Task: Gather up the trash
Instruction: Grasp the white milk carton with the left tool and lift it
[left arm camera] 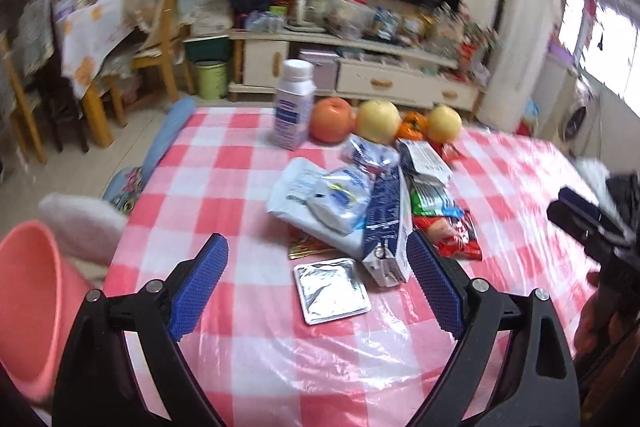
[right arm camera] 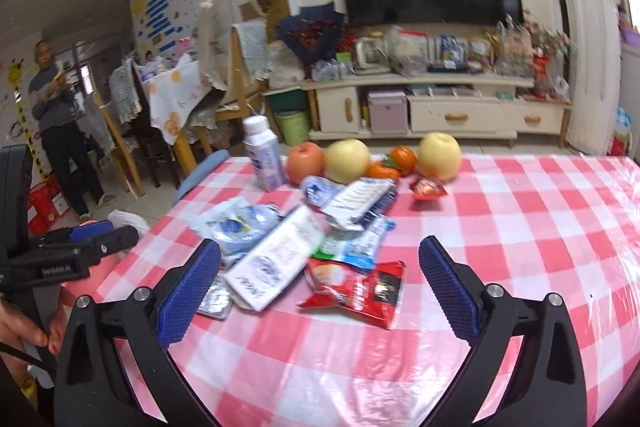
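A heap of trash lies mid-table on the pink checked cloth [left arm camera: 240,163]: a silver foil packet [left arm camera: 332,289], a white-and-blue carton [left arm camera: 386,227], crumpled white plastic bags [left arm camera: 320,203], a green-blue wrapper [left arm camera: 432,201] and a red snack wrapper [left arm camera: 452,235]. My left gripper [left arm camera: 317,239] is open just short of the foil packet and holds nothing. My right gripper [right arm camera: 320,245] is open too, empty, with the red snack wrapper [right arm camera: 360,293] and the carton [right arm camera: 276,259] lying ahead between its fingers. A small red wrapper [right arm camera: 428,187] lies apart near the fruit.
A white bottle [left arm camera: 294,105] stands behind the heap, beside an apple [left arm camera: 332,119], two pears [left arm camera: 378,121] and persimmons [left arm camera: 412,127]. A pink basin [left arm camera: 28,307] sits off the table's left edge. Chairs, a TV cabinet and a standing person [right arm camera: 56,119] are beyond.
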`<state>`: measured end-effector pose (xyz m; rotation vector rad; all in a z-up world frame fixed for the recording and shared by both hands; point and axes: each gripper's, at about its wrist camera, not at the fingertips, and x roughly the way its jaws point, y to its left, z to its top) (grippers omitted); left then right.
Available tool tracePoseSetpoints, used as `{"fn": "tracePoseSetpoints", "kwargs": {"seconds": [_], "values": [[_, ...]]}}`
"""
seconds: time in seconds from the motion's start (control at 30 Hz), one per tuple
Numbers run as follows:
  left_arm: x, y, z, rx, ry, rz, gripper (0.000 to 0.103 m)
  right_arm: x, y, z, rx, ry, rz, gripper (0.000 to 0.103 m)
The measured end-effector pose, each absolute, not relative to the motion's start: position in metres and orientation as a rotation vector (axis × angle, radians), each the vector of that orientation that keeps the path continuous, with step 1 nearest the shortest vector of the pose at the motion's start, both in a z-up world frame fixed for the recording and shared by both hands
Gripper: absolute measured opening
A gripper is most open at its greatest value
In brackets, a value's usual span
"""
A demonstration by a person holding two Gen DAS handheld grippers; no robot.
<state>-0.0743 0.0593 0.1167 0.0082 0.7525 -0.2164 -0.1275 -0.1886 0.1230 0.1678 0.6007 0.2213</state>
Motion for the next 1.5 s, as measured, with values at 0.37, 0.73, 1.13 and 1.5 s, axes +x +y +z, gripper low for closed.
{"fn": "tracePoseSetpoints", "kwargs": {"seconds": [0.37,0.73,1.13,1.5], "values": [[-0.023,0.001,0.095,0.21,0.813,-0.324,0.083,-0.083,-0.229,0.079,0.273,0.776,0.18,0.098],[-0.027,-0.051,0.056,0.303,0.85,-0.41,0.082,-0.065,-0.249,0.057,0.394,0.868,0.153,0.098],[-0.011,-0.071,0.018,0.485,0.842,-0.251,0.068,-0.048,-0.231,0.054,0.366,0.865,0.216,0.098],[-0.012,-0.066,0.022,0.395,0.818,-0.212,0.066,-0.025,-0.223,0.059,0.439,0.759,0.286,0.098]]}}
